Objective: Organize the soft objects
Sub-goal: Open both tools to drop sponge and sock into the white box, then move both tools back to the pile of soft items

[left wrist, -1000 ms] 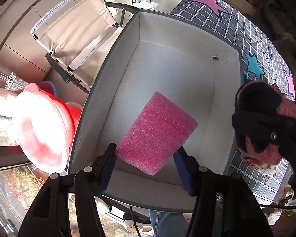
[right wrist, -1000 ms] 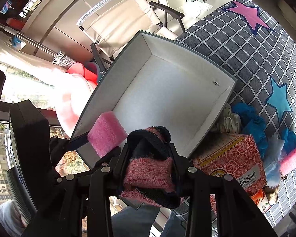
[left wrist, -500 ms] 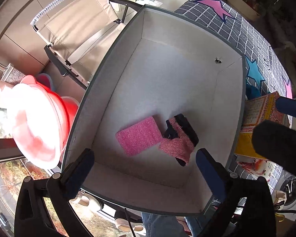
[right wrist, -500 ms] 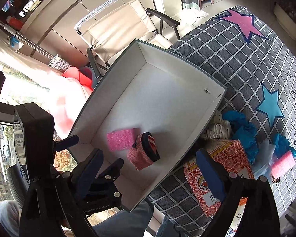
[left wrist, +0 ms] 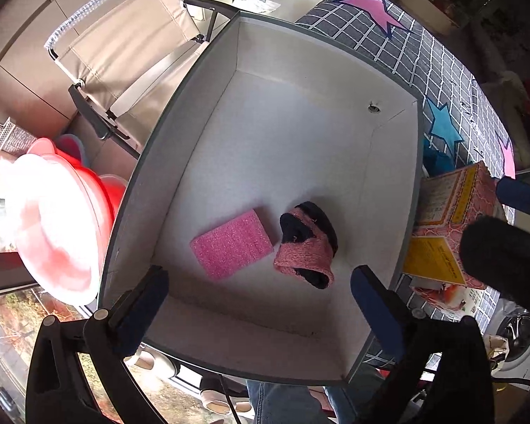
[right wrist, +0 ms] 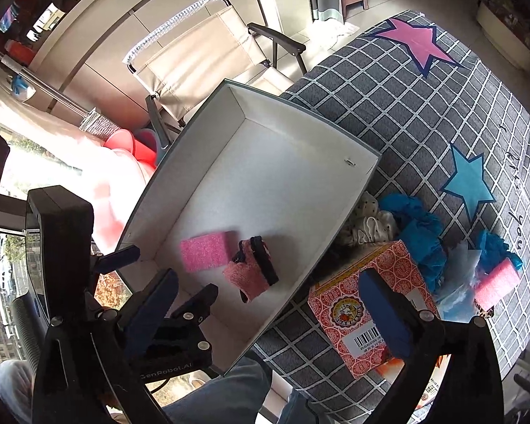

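Logging pink sponge (left wrist: 232,243) and rolled sock (left wrist: 305,243) boxed (left wrist: 208,81), both jaws just spread empty, we next need the blue cloth (right wrist: 418,226).

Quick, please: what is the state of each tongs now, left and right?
Left tongs: open, just released, holding nothing.
Right tongs: open, holding nothing.

Both grippers' jaws just opening wide; pink sponge (left wrist: 231,244) & sock roll (left wrist: 305,243) now lying in box (left wrist: 300,70), below tongs.
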Tool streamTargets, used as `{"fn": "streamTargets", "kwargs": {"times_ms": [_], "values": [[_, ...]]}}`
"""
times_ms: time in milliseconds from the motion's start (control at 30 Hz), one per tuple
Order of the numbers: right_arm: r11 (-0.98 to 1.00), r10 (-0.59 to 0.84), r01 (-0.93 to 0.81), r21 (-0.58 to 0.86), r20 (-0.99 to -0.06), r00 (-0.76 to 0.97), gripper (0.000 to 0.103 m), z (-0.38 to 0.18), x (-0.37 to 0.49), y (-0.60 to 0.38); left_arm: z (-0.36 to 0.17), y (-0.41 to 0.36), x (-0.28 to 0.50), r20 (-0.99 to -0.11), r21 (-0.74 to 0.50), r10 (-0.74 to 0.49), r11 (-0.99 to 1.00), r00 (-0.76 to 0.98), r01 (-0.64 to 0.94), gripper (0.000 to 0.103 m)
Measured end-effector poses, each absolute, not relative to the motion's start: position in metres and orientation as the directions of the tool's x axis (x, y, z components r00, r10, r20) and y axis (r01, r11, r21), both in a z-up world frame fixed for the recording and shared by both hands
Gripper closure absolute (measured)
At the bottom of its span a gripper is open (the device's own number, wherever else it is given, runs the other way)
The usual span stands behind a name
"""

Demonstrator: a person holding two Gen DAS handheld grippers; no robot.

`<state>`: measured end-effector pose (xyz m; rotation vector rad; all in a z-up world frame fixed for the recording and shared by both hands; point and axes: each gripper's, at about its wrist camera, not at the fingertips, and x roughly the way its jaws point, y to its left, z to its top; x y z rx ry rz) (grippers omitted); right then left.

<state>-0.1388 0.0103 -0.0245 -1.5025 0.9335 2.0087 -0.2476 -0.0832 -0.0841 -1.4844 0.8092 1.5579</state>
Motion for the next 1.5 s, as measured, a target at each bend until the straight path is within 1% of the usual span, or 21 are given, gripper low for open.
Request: {"fn": "streamTargets", "kwargs": {"times_ms": [500,800,933,1200,1300,1500], "values": [[-0.594,0.001,-0.758,0.269,-0.942,-0.335,0.0,-0.014,-0.097,0.026,-0.071,-0.066,-0.225,-0.989,-0.115,0.13,-0.414,0.066,-0.903,0.0],[-0.457,0.07,-0.848,0.267,-0.94,-0.334,0.0,-0.016,-0.028,0.062,-0.05,-0.035,-0.196,-0.987,-0.113,0.149,-0.337,0.066,-0.935,0.0],[-0.339,0.101,-0.906,0.254,-0.947,-0.303,0.0,-0.028,0.017,0.085,-0.045,-0.02,-0.18,-0.985,-0.123,0.15,-0.301,0.08,-0.946,0.0],[-0.162,0.095,-0.967,0.198,-0.972,-0.215,0.0,-0.073,0.088,0.115,-0.036,0.008,-0.145,-0.985,-0.13,0.142,-0.237,0.098,-0.963,0.0],[-0.119,0.083,-0.975,0.189,-0.976,-0.2,0.0,-0.091,0.1,0.123,-0.035,0.015,-0.133,-0.986,-0.125,0.132,-0.21,0.098,-0.97,0.0],[-0.049,0.061,-0.975,0.218,-0.973,-0.221,0.0,-0.124,0.107,0.143,-0.036,0.031,-0.108,-0.989,-0.111,0.112,-0.164,0.093,-0.98,0.0]]}}
